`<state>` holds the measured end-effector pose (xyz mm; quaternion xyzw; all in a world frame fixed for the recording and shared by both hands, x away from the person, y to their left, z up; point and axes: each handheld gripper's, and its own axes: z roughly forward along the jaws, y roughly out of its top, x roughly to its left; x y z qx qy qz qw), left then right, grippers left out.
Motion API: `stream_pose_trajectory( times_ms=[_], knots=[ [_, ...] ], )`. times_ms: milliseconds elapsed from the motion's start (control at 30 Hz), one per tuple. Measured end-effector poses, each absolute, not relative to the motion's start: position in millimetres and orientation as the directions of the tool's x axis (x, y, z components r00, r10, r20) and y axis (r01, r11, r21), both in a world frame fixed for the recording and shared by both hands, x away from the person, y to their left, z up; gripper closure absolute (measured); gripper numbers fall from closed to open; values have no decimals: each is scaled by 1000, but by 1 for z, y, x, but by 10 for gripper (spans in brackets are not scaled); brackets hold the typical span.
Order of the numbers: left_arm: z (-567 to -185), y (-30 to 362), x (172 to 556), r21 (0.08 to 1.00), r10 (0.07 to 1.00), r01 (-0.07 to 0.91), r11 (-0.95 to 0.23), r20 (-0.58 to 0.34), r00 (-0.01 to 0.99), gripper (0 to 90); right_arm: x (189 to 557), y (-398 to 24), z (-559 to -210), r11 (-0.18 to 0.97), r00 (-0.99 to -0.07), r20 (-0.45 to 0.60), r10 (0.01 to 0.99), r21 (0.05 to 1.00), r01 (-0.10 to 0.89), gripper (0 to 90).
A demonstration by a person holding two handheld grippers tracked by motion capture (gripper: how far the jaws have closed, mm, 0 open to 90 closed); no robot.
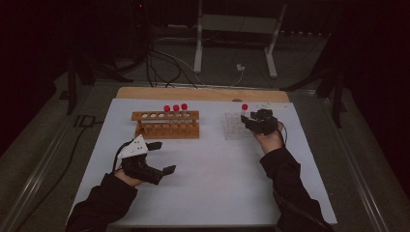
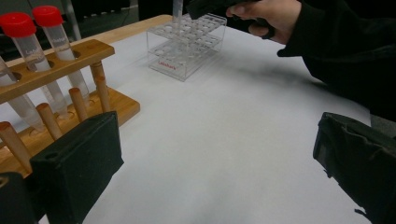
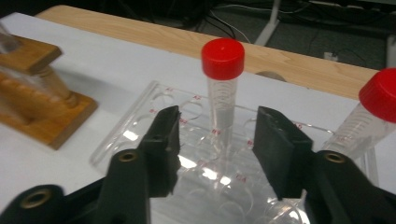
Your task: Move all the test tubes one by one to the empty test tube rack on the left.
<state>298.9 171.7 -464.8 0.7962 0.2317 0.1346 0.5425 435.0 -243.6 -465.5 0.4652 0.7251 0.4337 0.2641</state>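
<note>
Right gripper (image 3: 215, 140) fingers flank, without touching, a red-capped tube (image 3: 222, 100) in the clear rack (image 3: 140, 135); left gripper (image 2: 215, 154) fingers wide.

We wear black sleeves (image 1: 101, 203); our black grippers carry brass screws (image 3: 127, 156), the left gripper (image 1: 162, 157) a white three-cornered plate (image 1: 134, 147).

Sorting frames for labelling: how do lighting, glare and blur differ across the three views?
High view: dim, surroundings nearly black, white table evenly lit. Left gripper view: brighter, own jaws soft-edged, wooden rack sharp. Right gripper view: red-capped tube crisp, glare patches on the clear rack, wooden rack blurred.
</note>
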Motion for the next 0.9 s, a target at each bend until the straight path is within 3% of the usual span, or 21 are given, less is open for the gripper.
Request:
stream_pose_trajectory(
  times_ms=[500,900],
  knots=[
    [-467,171,299,923,511,224,-313,-36,859,20,457,-234,-472,225,-411,-12,912,851,474,739],
    [-467,171,300,923,512,228,-311,-40,858,20,454,-233,-462,241,-411,-36,911,854,461,754]
  ],
)
